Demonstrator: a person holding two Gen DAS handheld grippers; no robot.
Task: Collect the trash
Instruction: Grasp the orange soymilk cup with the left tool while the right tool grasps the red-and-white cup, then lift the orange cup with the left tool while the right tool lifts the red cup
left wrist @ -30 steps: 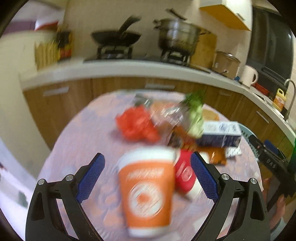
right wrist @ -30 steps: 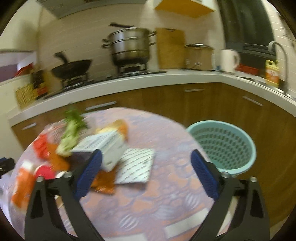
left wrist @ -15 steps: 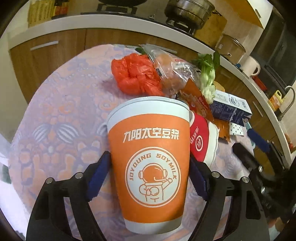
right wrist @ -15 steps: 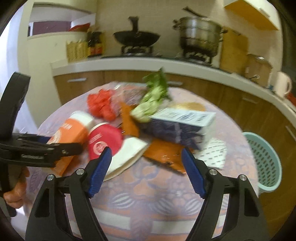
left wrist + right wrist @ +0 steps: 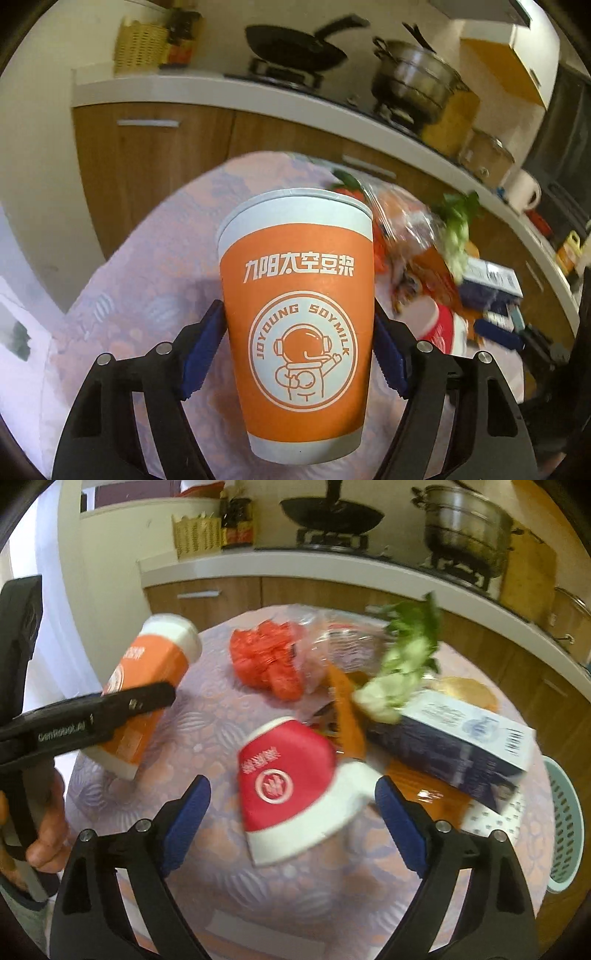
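My left gripper (image 5: 297, 352) is shut on an orange paper soymilk cup (image 5: 297, 321) and holds it tilted above the round table (image 5: 147, 280). The cup also shows in the right wrist view (image 5: 144, 686), clamped by the left gripper's black arm. My right gripper (image 5: 291, 823) is open and empty, its blue pads either side of a flattened red and white paper cup (image 5: 291, 779) lying on the table. A teal trash basket (image 5: 565, 823) stands beside the table at the right edge.
On the table lie a red plastic bag (image 5: 267, 657), a clear bag with food (image 5: 332, 642), green leaves (image 5: 406, 657), an orange wrapper (image 5: 347, 709), a blue and white carton (image 5: 461, 738) and a patterned sachet (image 5: 491, 816). A counter with pan and pot runs behind.
The left gripper closed on the orange cup and lifted it off the table. The right gripper swung left from the basket side and moved in over the red paper cup.
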